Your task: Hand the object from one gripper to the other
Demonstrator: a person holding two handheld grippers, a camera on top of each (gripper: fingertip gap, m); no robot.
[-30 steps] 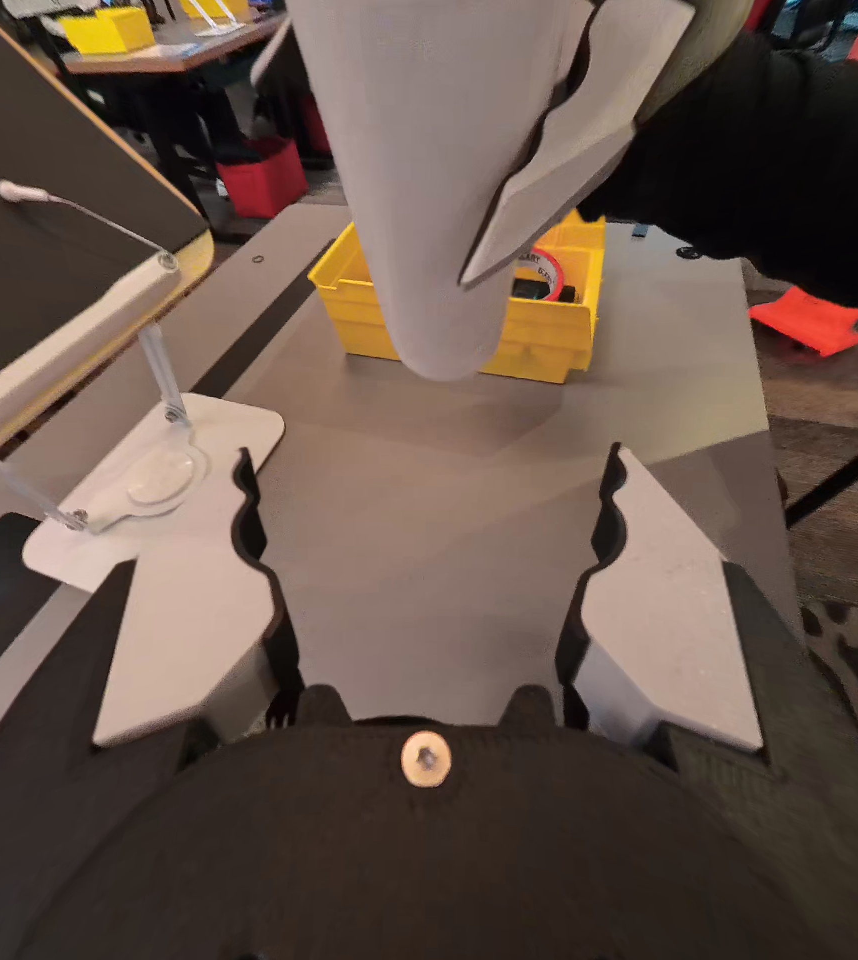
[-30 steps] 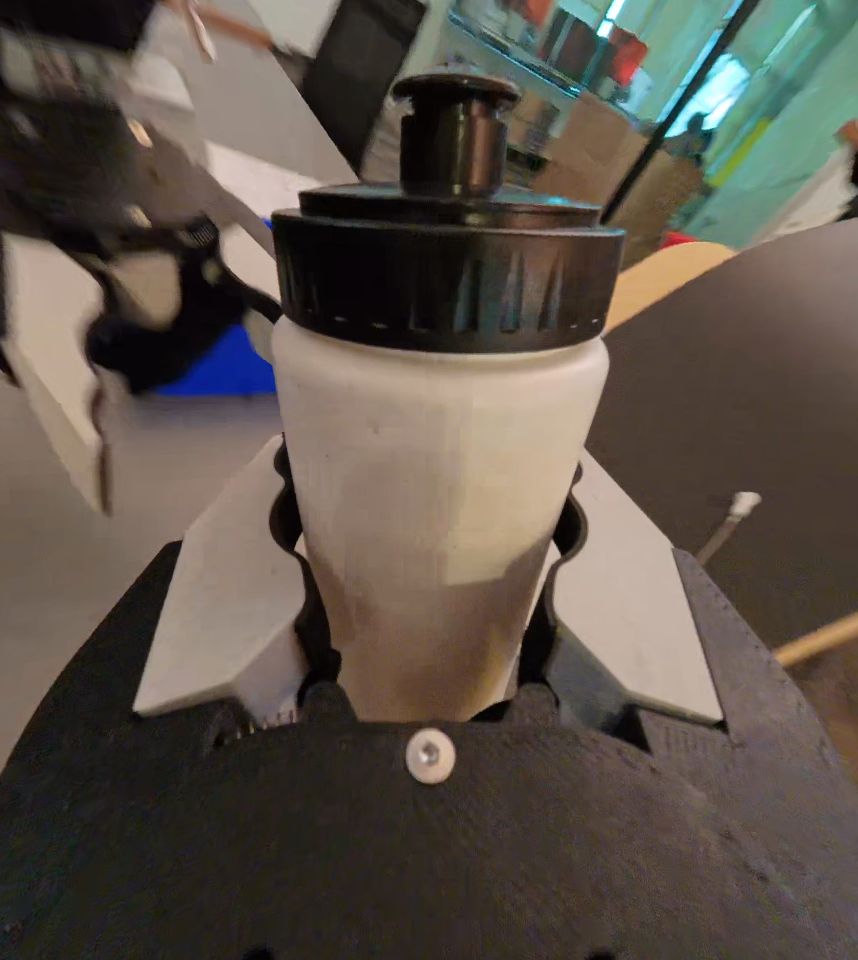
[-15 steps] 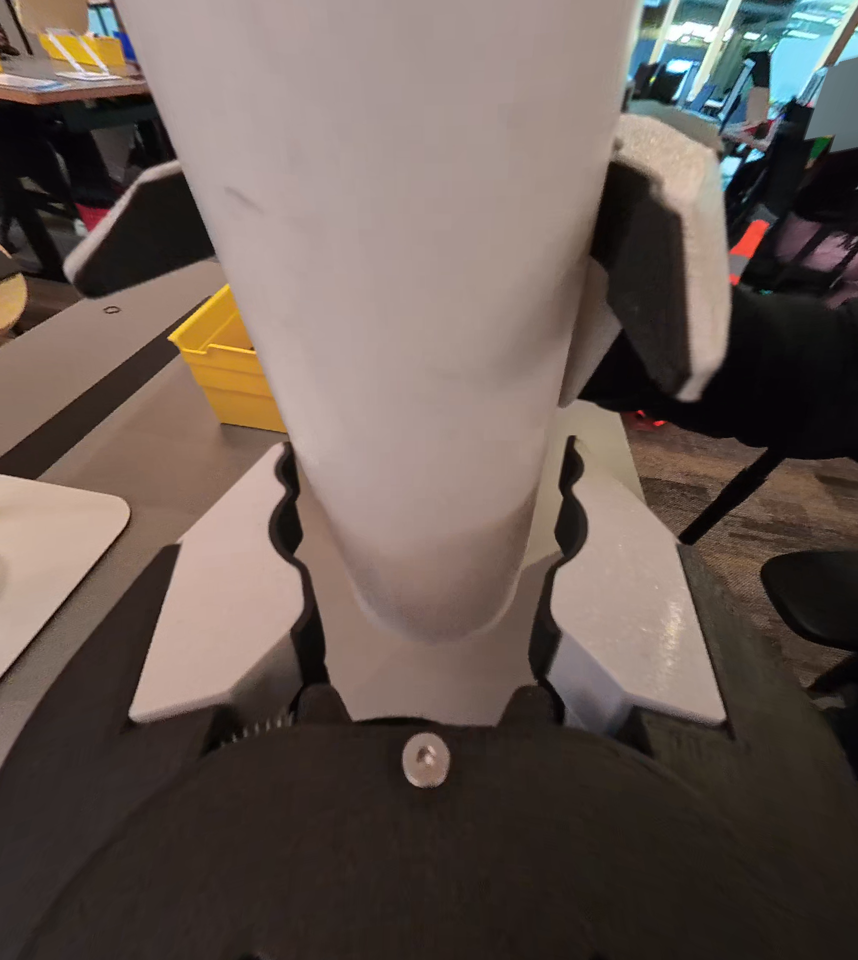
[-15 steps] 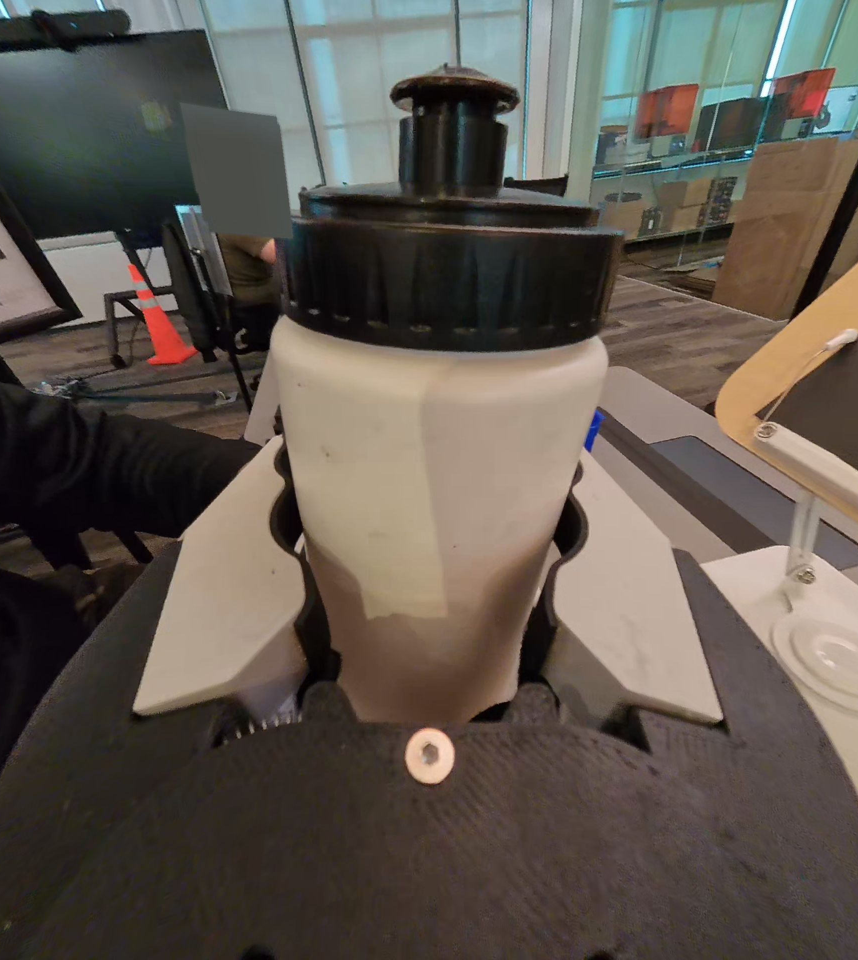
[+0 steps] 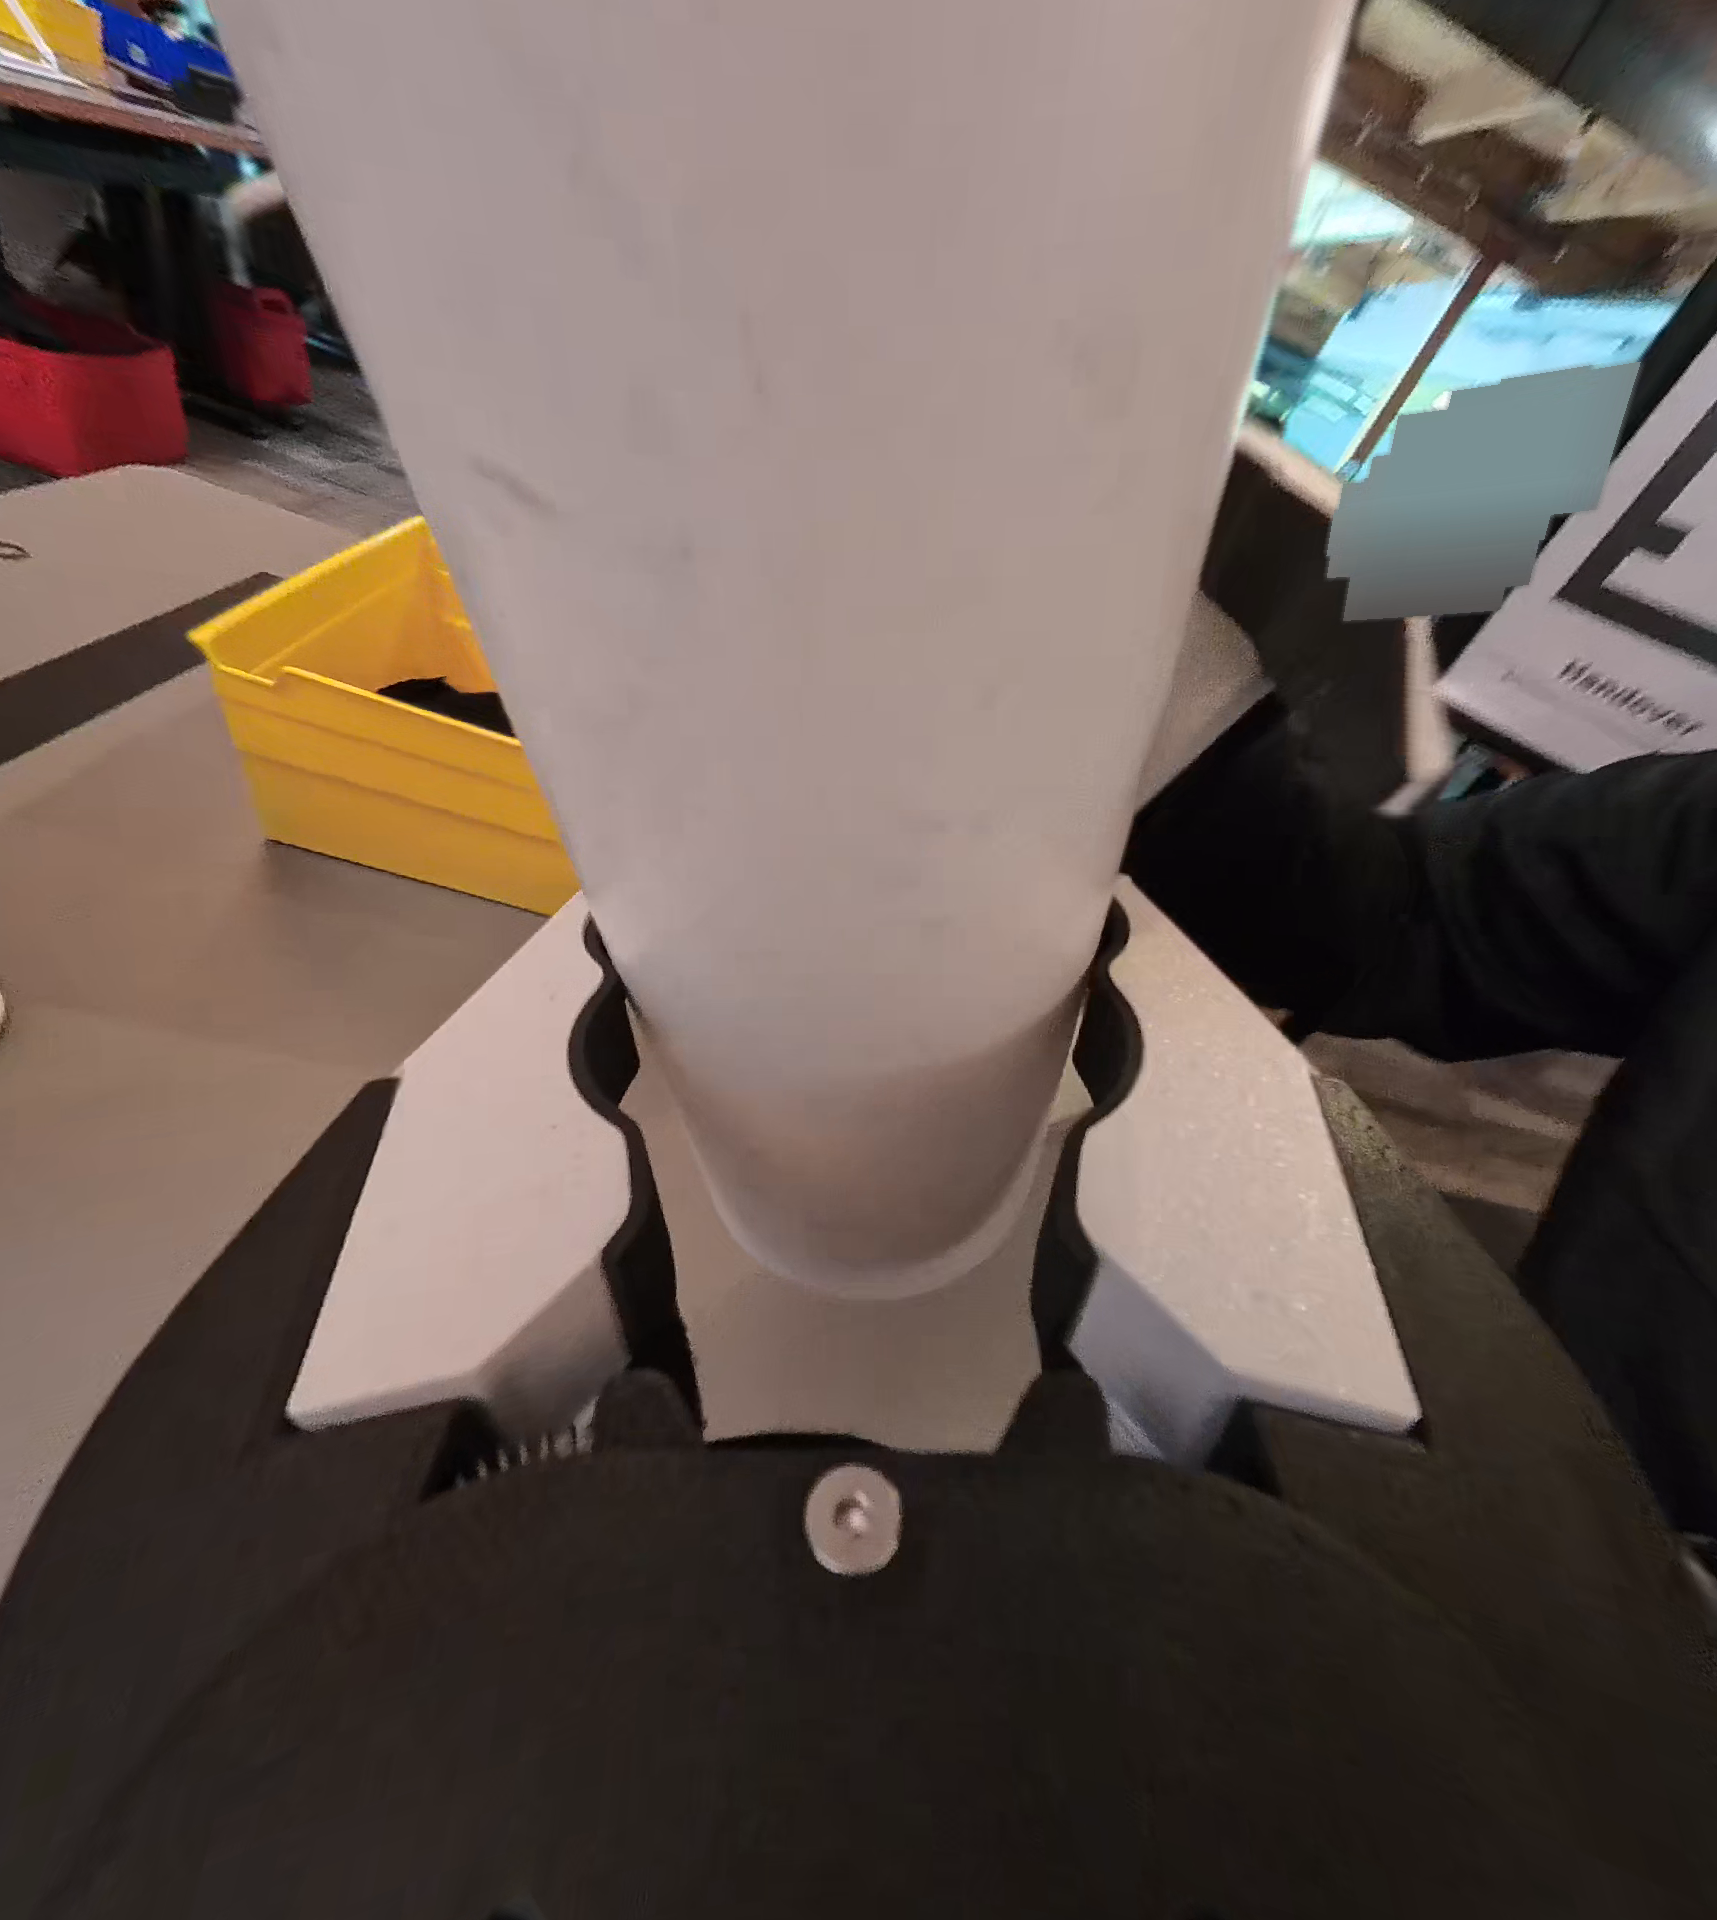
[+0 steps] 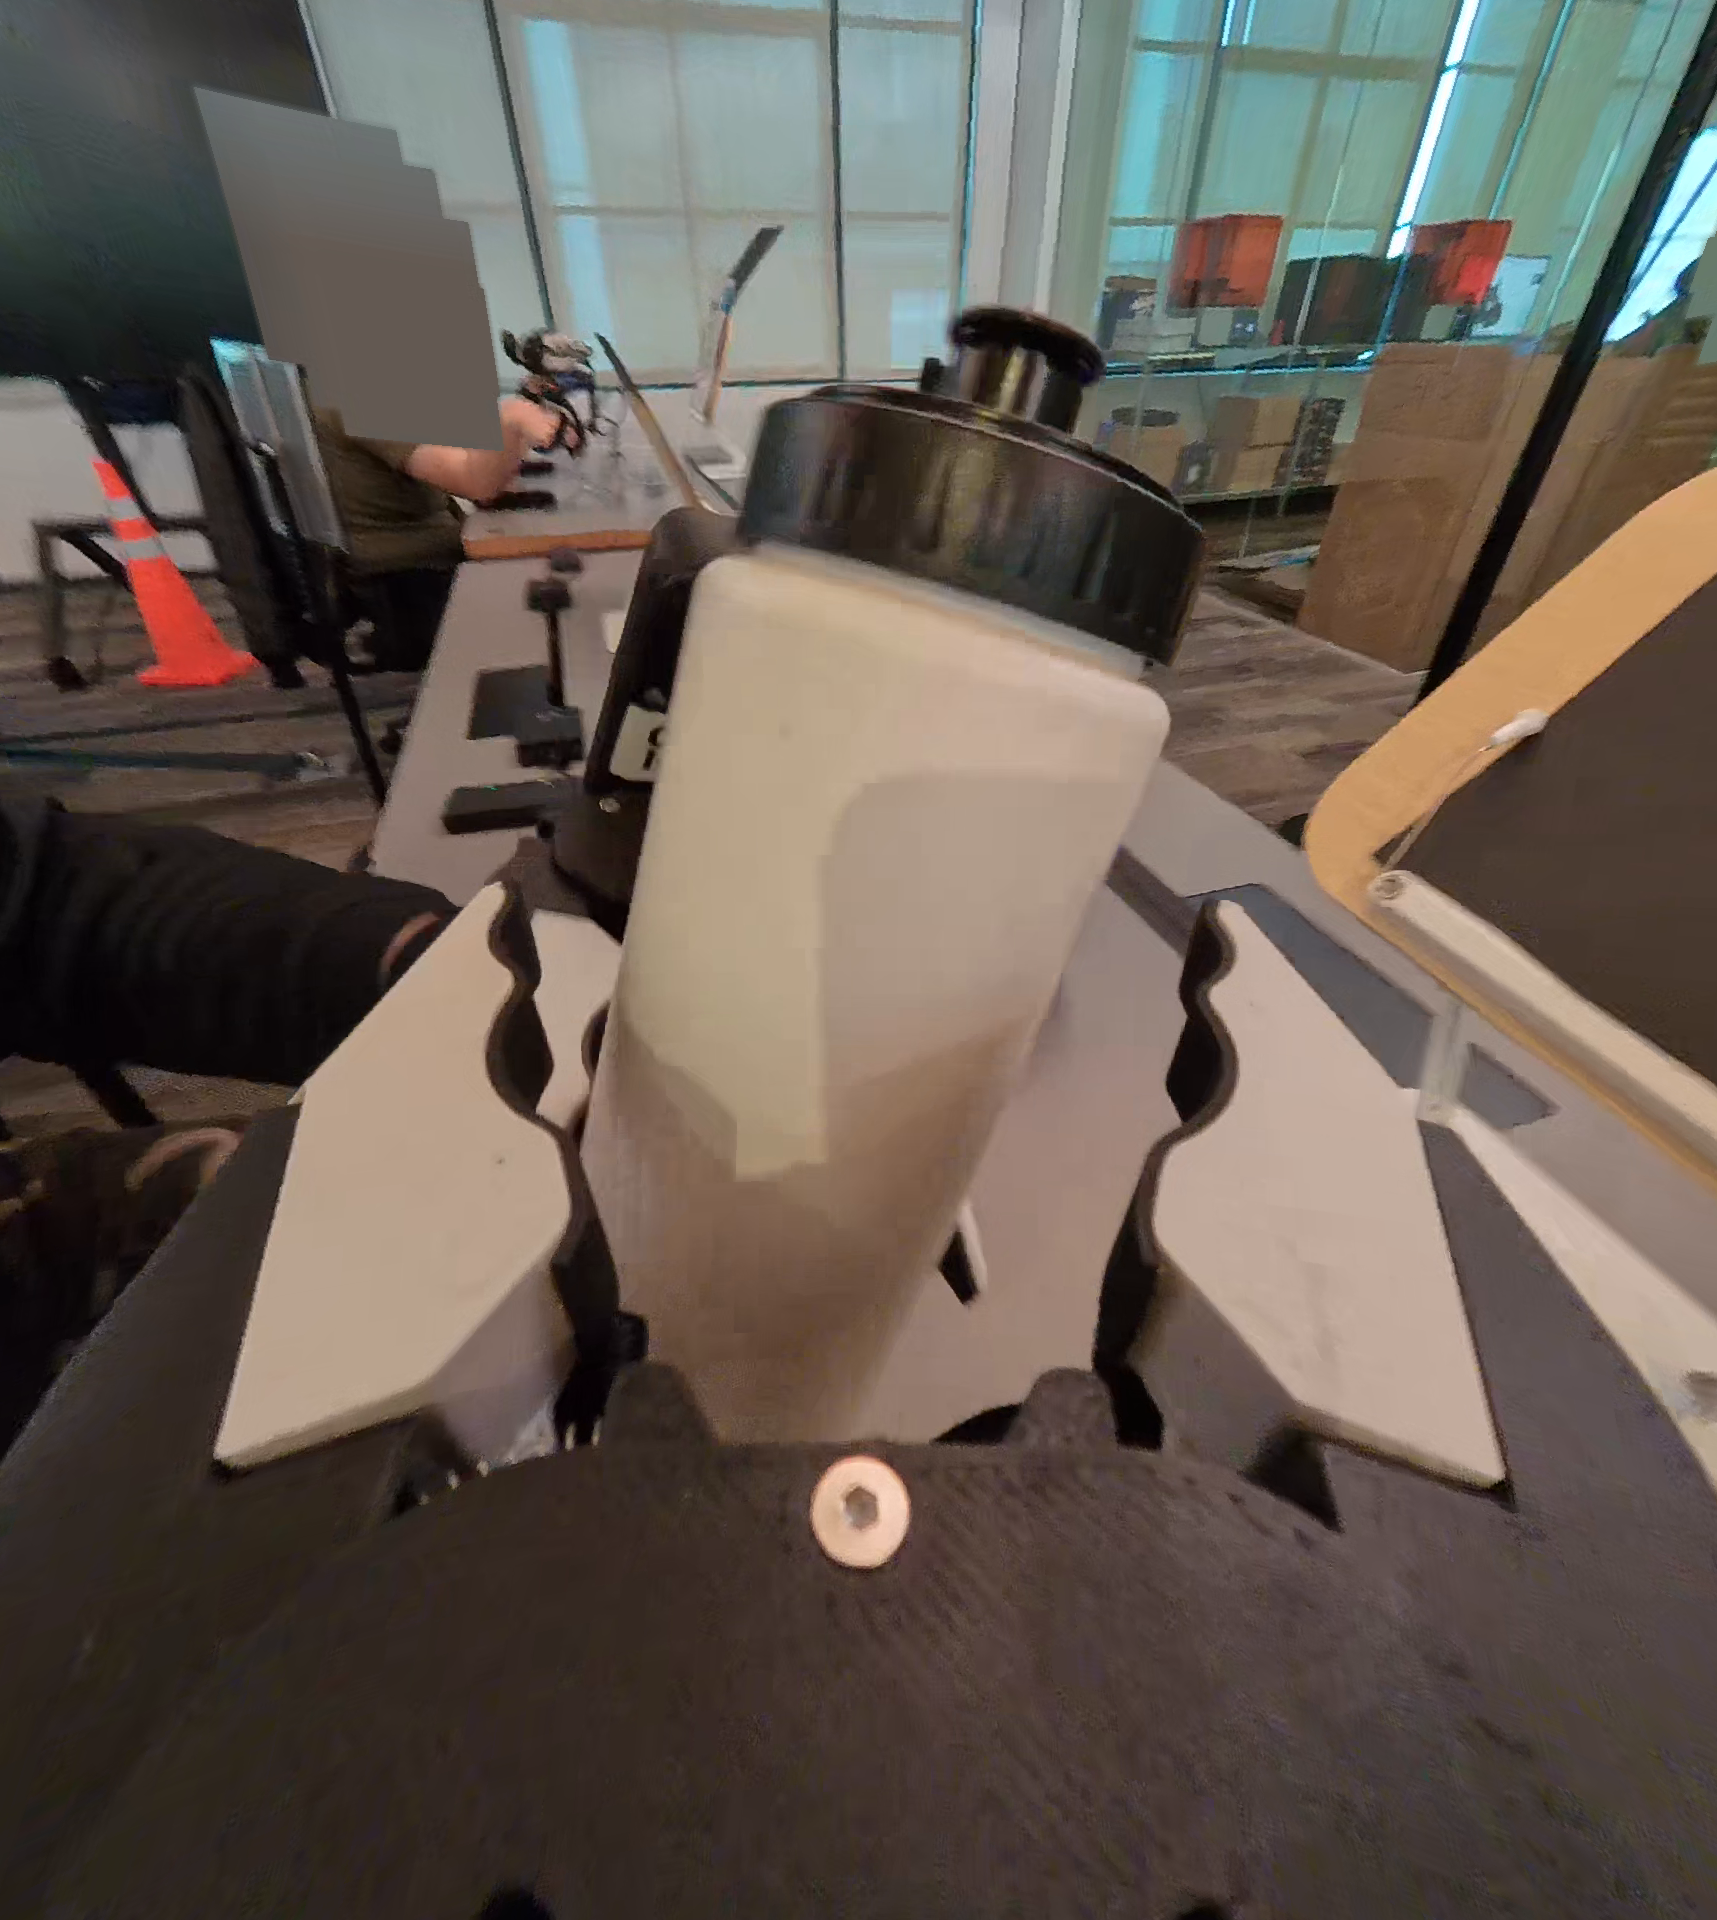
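Left gripper [image 5: 854, 1101] closed on the base of the white bottle [image 5: 812, 540], fingers [image 5: 480, 1195] pressing both sides. Right gripper [image 6: 849, 1101] spread wide, fingers [image 6: 397, 1174] clear of the tilted bottle between them, black cap [image 6: 979, 520] uppermost. Likely light, stiff plastic with a smooth, slippery wall; best taken low on the straight body, not the cap. Farther off on the grey bench [image 5: 106, 883], a yellow bin [image 5: 366, 748] holding something dark, unidentifiable.
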